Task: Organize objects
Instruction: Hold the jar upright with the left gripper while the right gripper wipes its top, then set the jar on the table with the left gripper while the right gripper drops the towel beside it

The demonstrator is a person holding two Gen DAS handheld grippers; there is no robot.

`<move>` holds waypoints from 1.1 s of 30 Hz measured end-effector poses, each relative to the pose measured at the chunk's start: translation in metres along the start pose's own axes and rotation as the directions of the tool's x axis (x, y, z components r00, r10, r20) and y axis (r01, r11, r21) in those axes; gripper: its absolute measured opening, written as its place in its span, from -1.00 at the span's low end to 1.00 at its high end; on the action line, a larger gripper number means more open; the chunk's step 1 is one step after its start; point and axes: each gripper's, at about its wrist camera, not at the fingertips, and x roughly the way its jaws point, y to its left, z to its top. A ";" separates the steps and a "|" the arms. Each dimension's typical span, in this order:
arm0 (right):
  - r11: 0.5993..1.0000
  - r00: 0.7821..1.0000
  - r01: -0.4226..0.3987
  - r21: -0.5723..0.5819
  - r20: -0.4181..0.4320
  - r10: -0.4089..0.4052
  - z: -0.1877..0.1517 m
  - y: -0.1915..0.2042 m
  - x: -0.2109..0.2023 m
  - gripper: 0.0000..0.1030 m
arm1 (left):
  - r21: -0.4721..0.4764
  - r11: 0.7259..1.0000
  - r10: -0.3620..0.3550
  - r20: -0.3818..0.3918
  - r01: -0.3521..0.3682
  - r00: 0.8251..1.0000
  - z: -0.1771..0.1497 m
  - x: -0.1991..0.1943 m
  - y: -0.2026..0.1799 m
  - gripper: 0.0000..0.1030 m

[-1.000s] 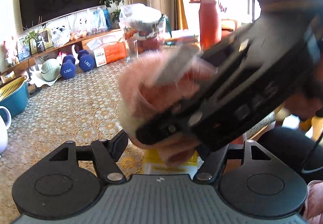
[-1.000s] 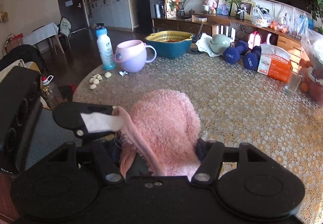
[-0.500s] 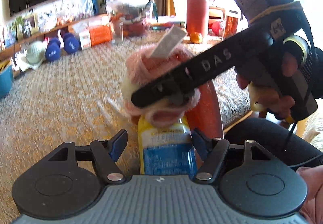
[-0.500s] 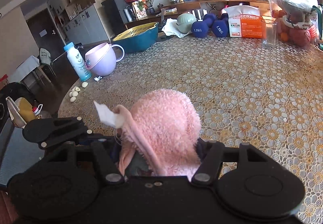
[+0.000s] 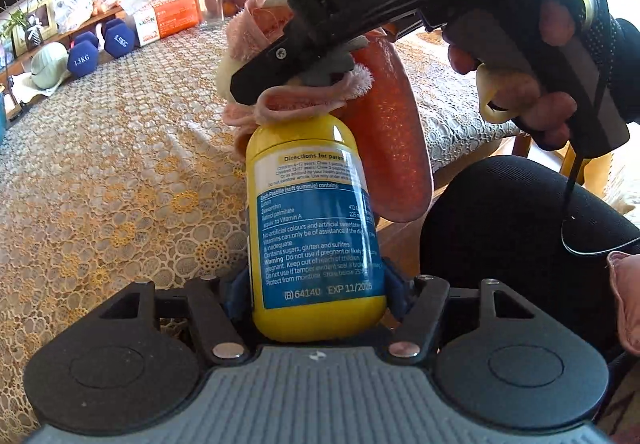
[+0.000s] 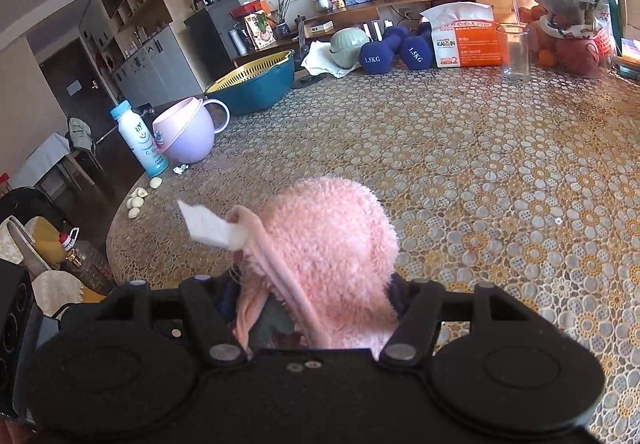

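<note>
Glossy yellow bottle newly in closing left gripper; right gripper still clamps fuzzy pink slipper

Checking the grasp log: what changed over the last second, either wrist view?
The yellow plastic vitamin bottle, barely visible below a second ago, now fills the left gripper, whose jaws are closing with it between them. The right gripper rolled and now sits just above the bottle's top. Unchanged: right jaws clamp the fluffy pink cloth item; table clutter unmoved.
</note>
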 end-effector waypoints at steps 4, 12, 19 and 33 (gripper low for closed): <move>1.000 1.000 0.011 0.006 0.008 -0.011 0.000 -0.002 -0.002 0.26 | 0.017 0.999 0.043 0.031 -0.044 0.999 0.002 -0.008 -0.002 0.24; 0.997 0.997 0.051 0.050 0.052 -0.053 0.008 -0.016 -0.009 0.24 | 0.046 0.989 0.132 0.146 -0.140 0.980 0.030 -0.028 -0.001 0.23; 0.998 0.989 -0.058 -0.011 0.133 0.059 0.033 0.000 -0.042 0.24 | 0.045 0.985 0.157 0.147 -0.165 0.977 0.056 -0.013 0.018 0.23; 0.982 0.992 -0.124 -0.142 0.014 0.127 0.039 0.031 -0.010 0.24 | 0.023 0.989 0.144 0.143 -0.149 0.979 0.060 -0.007 0.027 0.23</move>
